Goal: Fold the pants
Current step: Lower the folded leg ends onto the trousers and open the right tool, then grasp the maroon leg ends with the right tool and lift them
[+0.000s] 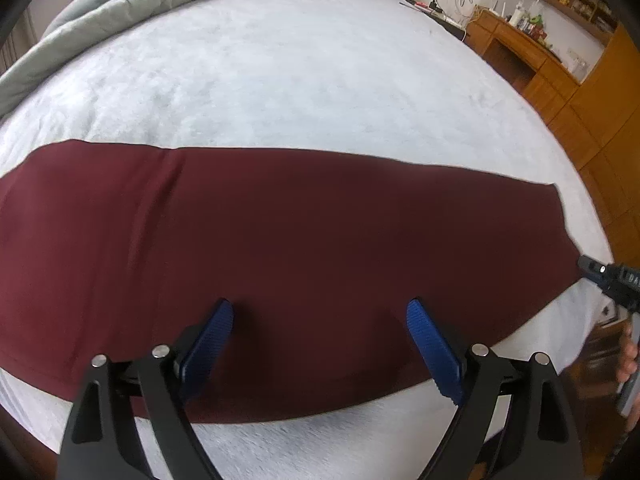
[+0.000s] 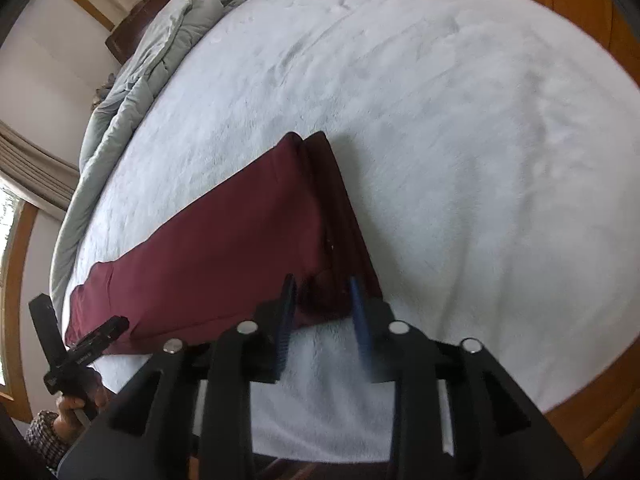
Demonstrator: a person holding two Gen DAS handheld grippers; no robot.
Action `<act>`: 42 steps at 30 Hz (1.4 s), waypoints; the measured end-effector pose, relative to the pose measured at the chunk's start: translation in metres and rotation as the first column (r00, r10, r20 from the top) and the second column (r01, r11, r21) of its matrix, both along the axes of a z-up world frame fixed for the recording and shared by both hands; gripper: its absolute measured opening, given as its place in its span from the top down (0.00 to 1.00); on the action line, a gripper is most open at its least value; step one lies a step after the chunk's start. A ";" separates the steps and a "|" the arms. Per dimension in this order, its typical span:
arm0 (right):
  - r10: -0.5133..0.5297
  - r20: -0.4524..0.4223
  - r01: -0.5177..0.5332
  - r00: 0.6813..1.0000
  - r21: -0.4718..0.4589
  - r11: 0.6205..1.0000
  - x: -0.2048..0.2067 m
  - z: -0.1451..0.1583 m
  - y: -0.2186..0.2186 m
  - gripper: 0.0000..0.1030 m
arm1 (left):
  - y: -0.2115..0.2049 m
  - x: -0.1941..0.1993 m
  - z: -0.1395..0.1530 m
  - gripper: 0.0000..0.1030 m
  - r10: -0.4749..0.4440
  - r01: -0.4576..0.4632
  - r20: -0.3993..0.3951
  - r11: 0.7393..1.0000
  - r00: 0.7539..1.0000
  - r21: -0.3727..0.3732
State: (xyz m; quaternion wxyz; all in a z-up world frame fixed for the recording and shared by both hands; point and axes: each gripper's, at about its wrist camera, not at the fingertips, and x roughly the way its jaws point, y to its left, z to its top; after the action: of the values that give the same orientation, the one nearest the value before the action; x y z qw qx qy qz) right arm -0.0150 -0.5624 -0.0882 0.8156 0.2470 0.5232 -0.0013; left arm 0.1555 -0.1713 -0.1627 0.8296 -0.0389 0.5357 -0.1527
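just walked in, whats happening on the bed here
A person with a gripper in each hand is folding maroon pants laid flat in a long strip on a white bed. The left gripper hangs open over the near edge of the pants, holding nothing. The right gripper is at one end of the pants, its fingers on either side of the near corner with a gap between them, not clamped. A grey quilt is bunched along the far side.

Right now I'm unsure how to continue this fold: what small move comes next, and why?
Probably shut the right gripper on the pants' end. Its jaws straddle the maroon cloth there, still apart, while the left gripper hovers open over the middle. The pants lie long and flat on the bed, so an end needs lifting.
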 end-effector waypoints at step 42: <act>-0.102 0.200 0.049 0.975 0.254 0.966 0.025 0.052 -0.003 0.87 | 0.108 0.005 0.030 0.13 0.302 -0.303 0.060 0.953 0.951 0.010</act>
State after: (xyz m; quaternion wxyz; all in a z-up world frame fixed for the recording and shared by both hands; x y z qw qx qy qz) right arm 0.0096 -0.5652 -0.0366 0.8287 0.3653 0.4200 0.0590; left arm 0.1606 -0.0638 -0.1327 0.8587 -0.1082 0.5005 -0.0200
